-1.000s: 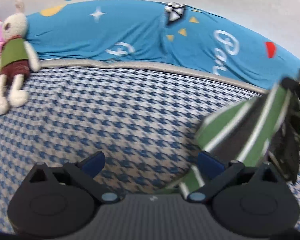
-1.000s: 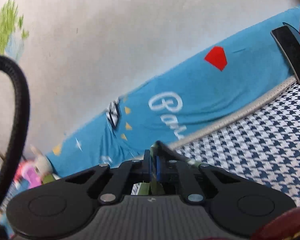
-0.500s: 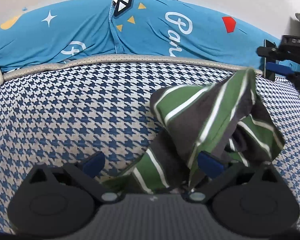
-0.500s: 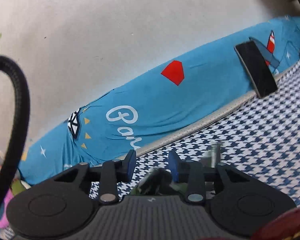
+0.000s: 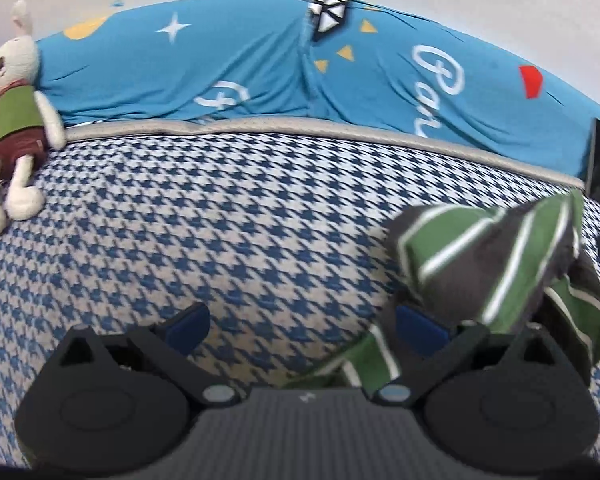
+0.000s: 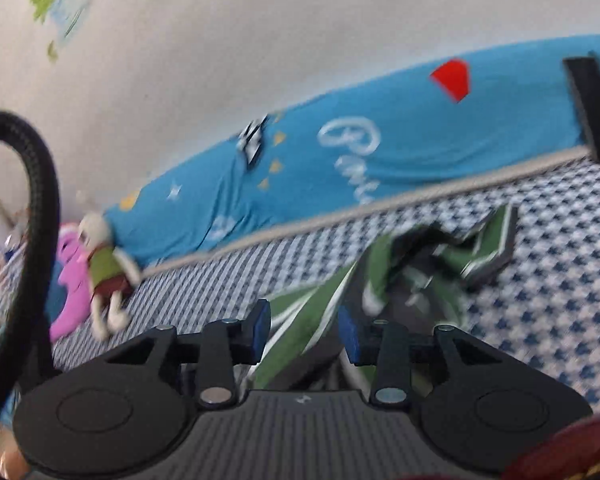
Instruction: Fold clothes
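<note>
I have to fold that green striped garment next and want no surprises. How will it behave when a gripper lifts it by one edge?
The green striped garment lies crumpled in soft folds on the houndstooth bed cover, so it will probably hang limp and unfurl. It looks thin, hence likely light. Its loose layers may slide apart unless pinched firmly.

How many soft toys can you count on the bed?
2. A stuffed rabbit lies at the left of the bed against the blue bolster; a pink plush toy lies just behind it. Others may be hidden.

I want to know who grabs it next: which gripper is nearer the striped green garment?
Right, narrowly. The right gripper is open with the striped green garment between its fingers; the left gripper is open with the garment at its right finger.
</note>
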The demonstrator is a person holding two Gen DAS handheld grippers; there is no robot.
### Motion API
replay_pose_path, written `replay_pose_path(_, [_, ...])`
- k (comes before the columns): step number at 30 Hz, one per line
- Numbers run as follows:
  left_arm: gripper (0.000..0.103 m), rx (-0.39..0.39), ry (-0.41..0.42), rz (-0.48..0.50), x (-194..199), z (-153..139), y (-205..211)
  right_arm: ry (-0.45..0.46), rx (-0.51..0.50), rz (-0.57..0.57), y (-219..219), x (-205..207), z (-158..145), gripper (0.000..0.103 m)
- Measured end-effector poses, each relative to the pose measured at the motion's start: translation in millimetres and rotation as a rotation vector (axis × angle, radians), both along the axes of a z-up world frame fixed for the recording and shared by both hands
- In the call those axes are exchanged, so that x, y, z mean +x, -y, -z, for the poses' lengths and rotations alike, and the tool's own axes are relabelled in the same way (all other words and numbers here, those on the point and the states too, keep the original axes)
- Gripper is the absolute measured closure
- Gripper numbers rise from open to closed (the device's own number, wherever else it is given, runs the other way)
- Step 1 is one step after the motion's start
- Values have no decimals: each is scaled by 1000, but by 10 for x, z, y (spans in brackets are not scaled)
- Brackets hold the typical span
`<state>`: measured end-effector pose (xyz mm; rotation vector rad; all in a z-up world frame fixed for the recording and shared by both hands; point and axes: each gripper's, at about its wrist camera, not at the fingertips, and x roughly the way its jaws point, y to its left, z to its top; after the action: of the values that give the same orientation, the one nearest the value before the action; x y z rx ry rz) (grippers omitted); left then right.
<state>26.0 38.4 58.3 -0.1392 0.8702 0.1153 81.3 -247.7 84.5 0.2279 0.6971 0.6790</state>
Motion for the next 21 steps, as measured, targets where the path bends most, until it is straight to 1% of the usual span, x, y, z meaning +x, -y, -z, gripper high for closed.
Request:
replay_pose_path(3, [0, -3, 0, -32, 5, 18, -68, -14, -30, -51, -96, -126, 81, 64])
replay_pose_path(7, [0, -6, 0, -51, -8, 27, -117, -25, -65, -97, -228, -204, 178, 54])
replay_pose_path(10, [0, -3, -1, -55, -16, 44, -124, -27, -111, -122, -346, -246, 271, 52])
replay_pose_path(12, [0, -2, -1, -55, -18, 47, -129, 1, -162, -142, -438, -274, 318, 50])
replay_pose_path(14, [0, -1, -2, -57, -14, 53, -134, 22, -196, -156, -510, -295, 359, 45])
replay_pose_path(15, [0, -3, -2, -57, -14, 57, -136, 30, -213, -160, -550, -297, 386, 44])
replay_pose_path(21, [0, -1, -4, -56, -8, 75, -135, 59, -309, -165, -760, -255, 581, 44])
